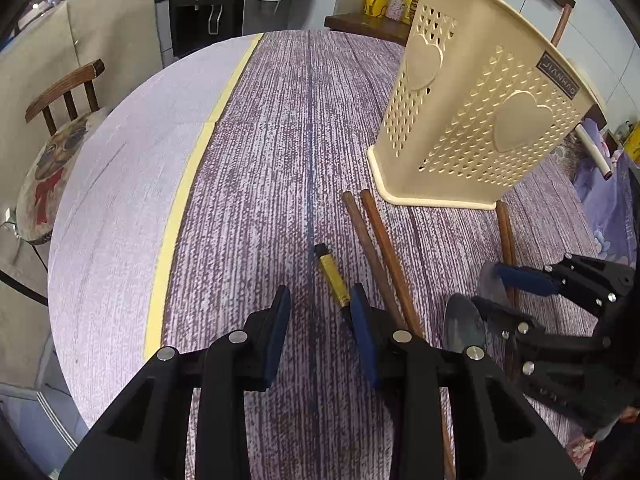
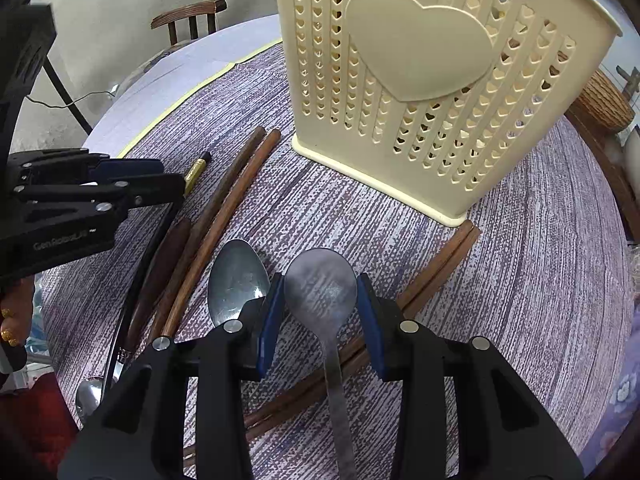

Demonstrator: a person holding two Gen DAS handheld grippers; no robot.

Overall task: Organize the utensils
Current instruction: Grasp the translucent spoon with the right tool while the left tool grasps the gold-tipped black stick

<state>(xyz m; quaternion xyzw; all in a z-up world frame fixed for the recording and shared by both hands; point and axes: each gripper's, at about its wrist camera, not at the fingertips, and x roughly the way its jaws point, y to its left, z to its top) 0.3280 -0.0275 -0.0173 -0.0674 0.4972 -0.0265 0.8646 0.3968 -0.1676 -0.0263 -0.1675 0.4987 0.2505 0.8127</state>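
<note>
A round table under a purple-and-white woven cloth fills both views, with a yellow strip running across it where the cloth gives way to a plain pale part. On the cloth stands a cream plastic holder, upright, its walls pierced with small hearts and a large raised heart on each face. The left gripper hangs low over the cloth with its blue-padded jaws partly apart and nothing between them; its right jaw sits just beside a yellow-handled utensil lying on the cloth. The right gripper reaches down over a dull metal spoon, its jaws partly apart with the bowl of that spoon between the blue pads; the bowl's edges sit right against both pads, but a firm grip cannot be told from the view, and the spoon's handle runs back beneath the tool. A pair of brown chopsticks lies side by side left of the holder, and a second pair lies under the dull spoon, one end touching the holder's base. A shinier spoon lies just left of the right gripper, near a dark-handled utensil. A small spoon bowl shows at the lower left.
</note>
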